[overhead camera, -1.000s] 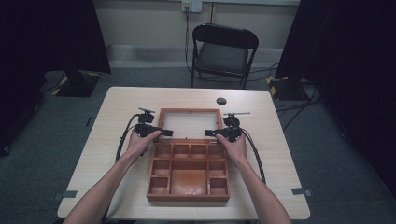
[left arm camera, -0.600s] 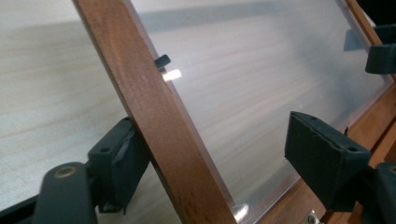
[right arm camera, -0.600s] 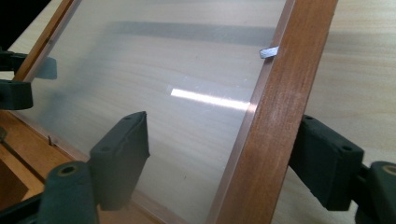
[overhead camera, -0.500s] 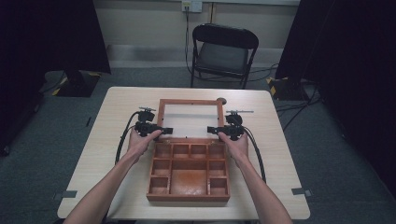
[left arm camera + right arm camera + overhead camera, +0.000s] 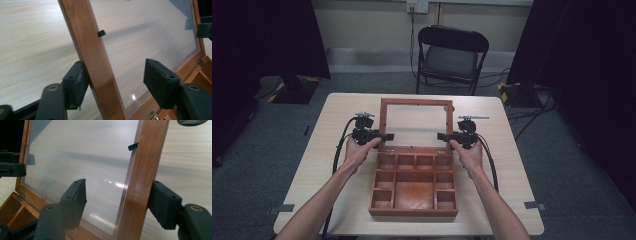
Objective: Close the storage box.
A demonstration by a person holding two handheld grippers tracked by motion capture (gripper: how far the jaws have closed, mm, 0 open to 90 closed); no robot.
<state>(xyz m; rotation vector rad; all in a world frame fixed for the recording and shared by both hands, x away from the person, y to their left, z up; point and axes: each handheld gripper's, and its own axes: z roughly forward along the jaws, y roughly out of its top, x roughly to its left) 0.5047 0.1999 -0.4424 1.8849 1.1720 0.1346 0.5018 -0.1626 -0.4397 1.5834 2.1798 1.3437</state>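
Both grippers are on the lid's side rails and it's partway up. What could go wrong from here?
Both grippers, left and right, stand open around the lid rails, each touching with one jaw, so the lid could slip and drop. An inner jaw might scrape the clear pane. Uneven pushing could strain the hinges.

Recording studio – black curtains [image 5: 267, 40], folding chair [image 5: 452, 57], floor cables [image 5: 532, 107].

The lid [image 5: 95, 62] of the wooden box [image 5: 414, 187] runs off the top and bottom edges in both gripper views, so its far rail is cut away. In the high view the person's forearms leave at the bottom edge, and the small hinges [image 5: 443, 150] are too small to make out
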